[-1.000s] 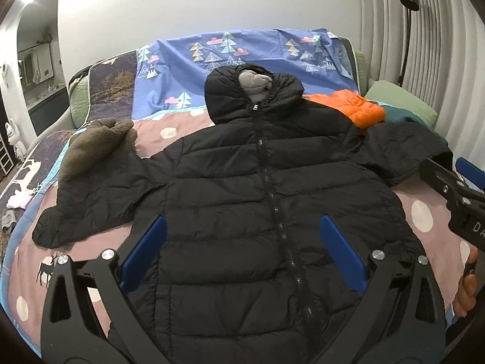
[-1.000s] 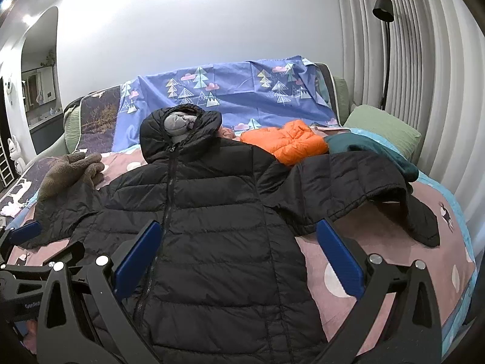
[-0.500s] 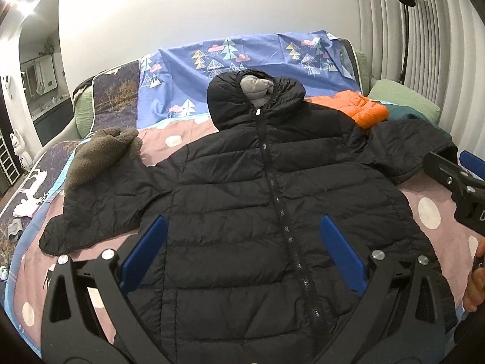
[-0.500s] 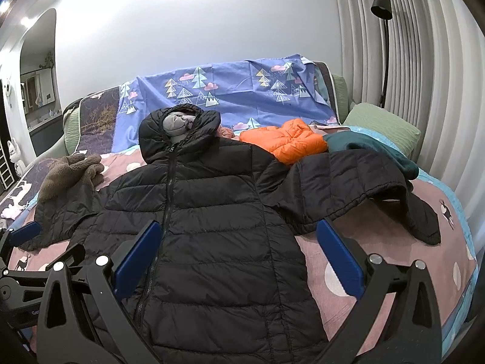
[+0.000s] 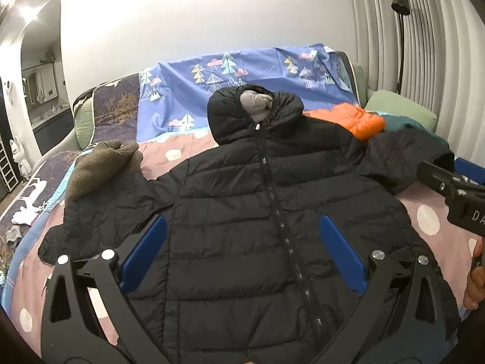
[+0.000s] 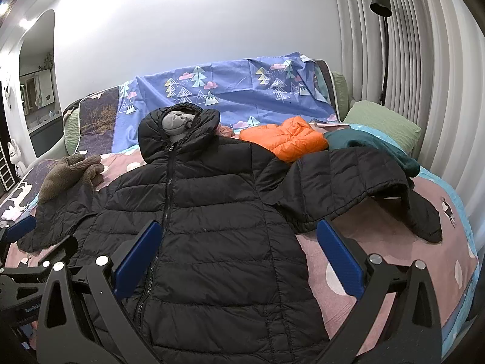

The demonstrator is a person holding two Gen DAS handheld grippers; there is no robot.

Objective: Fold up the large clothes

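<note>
The left gripper point(image 5: 242, 248) is held wide open above the lower front of the black puffer jacket point(image 5: 257, 218), nothing being gripped or touched. The right gripper point(image 6: 239, 251) is likewise spread wide and empty, above the jacket's right hem. The jacket is laid face up, zipped, across the pink dotted bedspread point(image 6: 379, 242), its hood point(image 6: 178, 130) towards the blue tree-patterned sheet point(image 6: 236, 91).

Bare bedspread is seen beside the right hem and under the right sleeve point(image 6: 348, 188), which is humped rather than flat; its drooping cuff is shown only by the right view. The left sleeve point(image 5: 100, 212) is shown fully by the left view, touching a brown fleece item point(image 5: 100, 163). An orange jacket point(image 6: 288, 139) lies beyond the right shoulder.
</note>
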